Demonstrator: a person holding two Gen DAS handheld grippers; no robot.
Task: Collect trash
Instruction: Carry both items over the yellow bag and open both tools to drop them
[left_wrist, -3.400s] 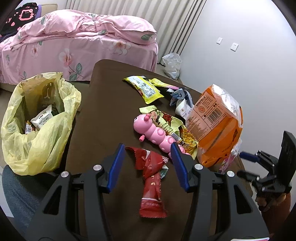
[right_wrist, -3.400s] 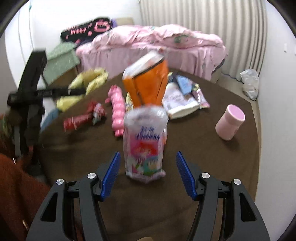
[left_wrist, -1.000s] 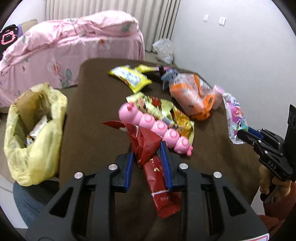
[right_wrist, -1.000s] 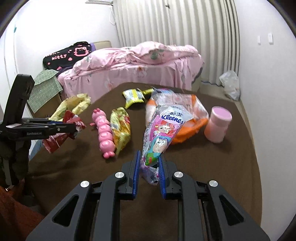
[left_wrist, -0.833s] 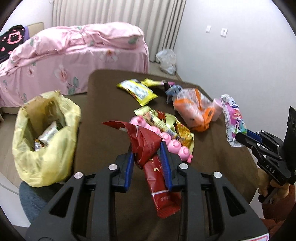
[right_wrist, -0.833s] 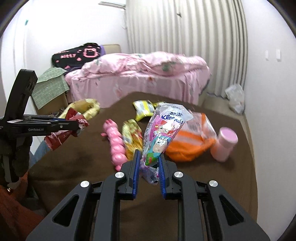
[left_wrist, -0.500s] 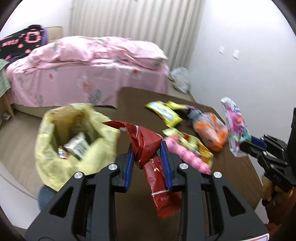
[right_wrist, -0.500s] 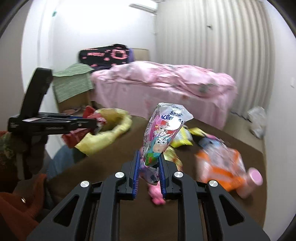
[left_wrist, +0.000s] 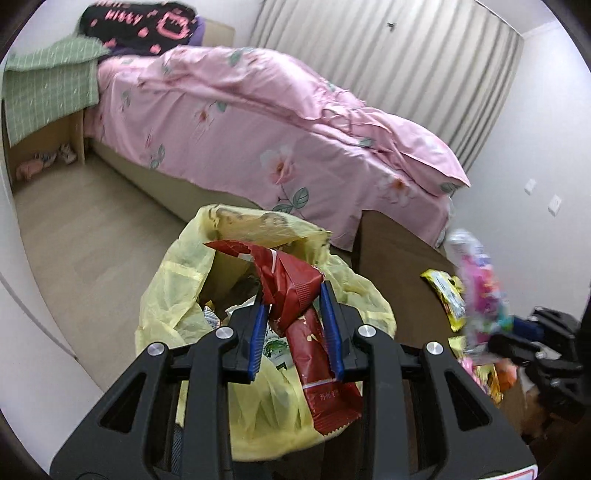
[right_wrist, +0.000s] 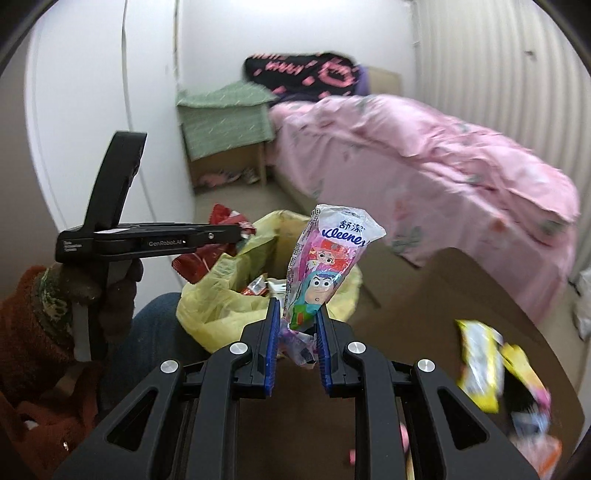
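Observation:
My left gripper (left_wrist: 294, 306) is shut on a red snack wrapper (left_wrist: 295, 291) and holds it right above the open mouth of the yellow trash bag (left_wrist: 177, 280). The bag holds several wrappers. My right gripper (right_wrist: 295, 317) is shut on a pink Kleenex tissue pack (right_wrist: 325, 262) and holds it upright just short of the same bag (right_wrist: 221, 291). In the right wrist view the left gripper (right_wrist: 240, 233) shows side-on over the bag with the red wrapper (right_wrist: 199, 262) hanging from it. In the left wrist view the tissue pack (left_wrist: 480, 288) shows blurred at the right.
The brown table (right_wrist: 443, 288) carries a yellow wrapper (right_wrist: 480, 365) and other packets at its right side. A pink bed (left_wrist: 277, 129) stands behind the bag. A green-covered side table (right_wrist: 225, 114) stands by the wall. A person's leg in jeans (right_wrist: 155, 317) is next to the bag.
Both grippers swung left from the table toward the yellow bag, each still holding its item. The red wrapper now hangs over the bag's mouth and the tissue pack is close behind it.

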